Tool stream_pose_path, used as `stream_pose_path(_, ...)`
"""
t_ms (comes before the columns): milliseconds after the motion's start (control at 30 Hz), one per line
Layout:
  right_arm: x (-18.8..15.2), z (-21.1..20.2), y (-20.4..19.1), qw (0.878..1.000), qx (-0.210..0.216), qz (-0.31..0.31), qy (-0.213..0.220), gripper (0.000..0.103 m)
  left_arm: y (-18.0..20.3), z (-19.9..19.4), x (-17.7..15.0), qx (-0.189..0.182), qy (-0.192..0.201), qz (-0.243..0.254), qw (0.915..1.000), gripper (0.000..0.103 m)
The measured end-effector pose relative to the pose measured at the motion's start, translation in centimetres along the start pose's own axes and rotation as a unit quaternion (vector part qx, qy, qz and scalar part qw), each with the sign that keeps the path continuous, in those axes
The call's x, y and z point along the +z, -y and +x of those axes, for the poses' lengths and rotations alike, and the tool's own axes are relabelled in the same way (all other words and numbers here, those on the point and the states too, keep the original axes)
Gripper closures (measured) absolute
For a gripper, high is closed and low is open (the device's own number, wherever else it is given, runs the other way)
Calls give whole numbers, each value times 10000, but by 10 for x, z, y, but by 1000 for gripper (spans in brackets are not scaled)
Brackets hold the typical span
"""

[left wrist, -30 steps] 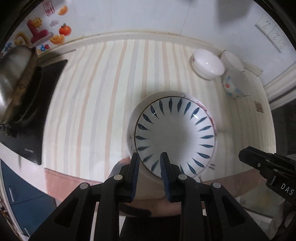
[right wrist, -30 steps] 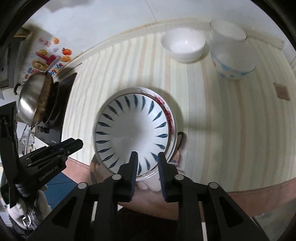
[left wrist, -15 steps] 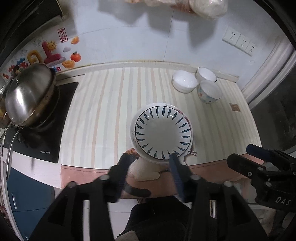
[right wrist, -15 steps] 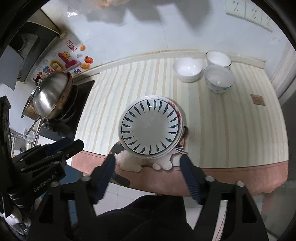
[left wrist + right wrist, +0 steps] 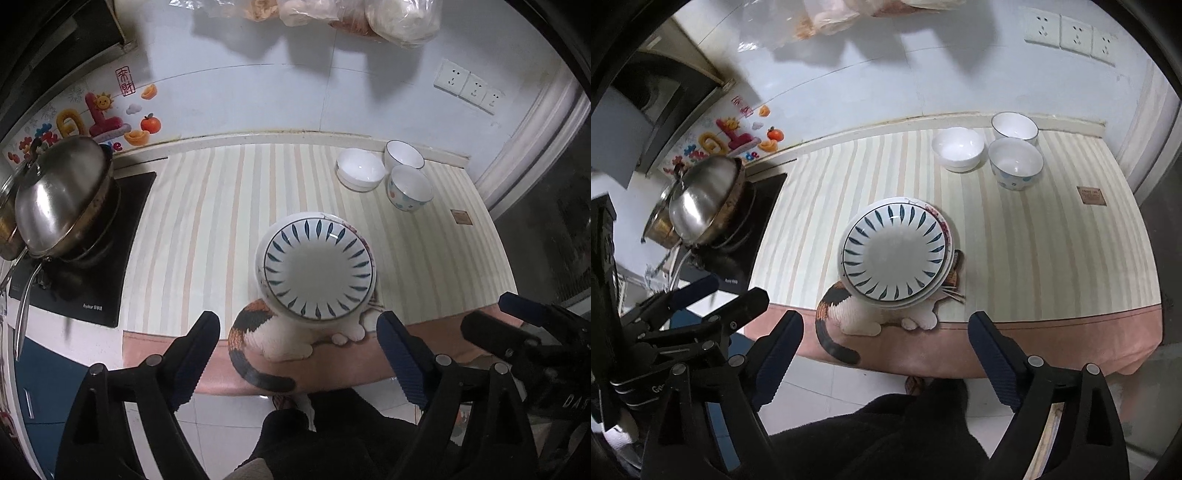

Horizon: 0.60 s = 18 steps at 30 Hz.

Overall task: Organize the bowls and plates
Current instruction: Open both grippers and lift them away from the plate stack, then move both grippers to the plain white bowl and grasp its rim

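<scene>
Two claws hang wide open and hold nothing, above the near edge of the striped counter [image 5: 207, 229]. At far left a steel pan [image 5: 62, 199] sits on a black cooktop [image 5: 107, 266]. The left claw [image 5: 298, 354] and right claw [image 5: 885, 350] both stand apart from the plate stack [image 5: 317, 267], which rests ahead of them near the counter's front edge. Farther right, three bowls [image 5: 993, 153] cluster by the wall.

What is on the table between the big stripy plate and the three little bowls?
Nothing: only bare striped tablecloth lies between the plate stack and the three bowls. Both wrist views show it, the right one most clearly.
</scene>
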State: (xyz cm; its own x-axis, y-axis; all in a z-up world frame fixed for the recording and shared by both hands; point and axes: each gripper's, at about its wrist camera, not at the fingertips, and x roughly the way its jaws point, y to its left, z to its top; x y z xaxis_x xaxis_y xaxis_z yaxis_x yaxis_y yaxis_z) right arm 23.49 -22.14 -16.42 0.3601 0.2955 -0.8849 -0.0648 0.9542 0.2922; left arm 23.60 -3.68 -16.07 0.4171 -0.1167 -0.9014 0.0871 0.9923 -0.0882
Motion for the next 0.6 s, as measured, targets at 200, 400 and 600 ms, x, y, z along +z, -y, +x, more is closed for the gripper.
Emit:
stream_pose_path(200, 46, 18, 47, 9993, 186, 309, 82, 10, 22, 31, 51, 63, 100, -103, 9999, 16)
stream_pose_path(400, 134, 60, 103, 9975, 447, 545, 19, 9, 38, 100, 130, 82, -21, -402, 9992, 16)
stream_pose_path(600, 234, 139, 154, 9960, 641, 578, -251, 11, 42, 196, 203, 54, -442, -814, 9957, 22)
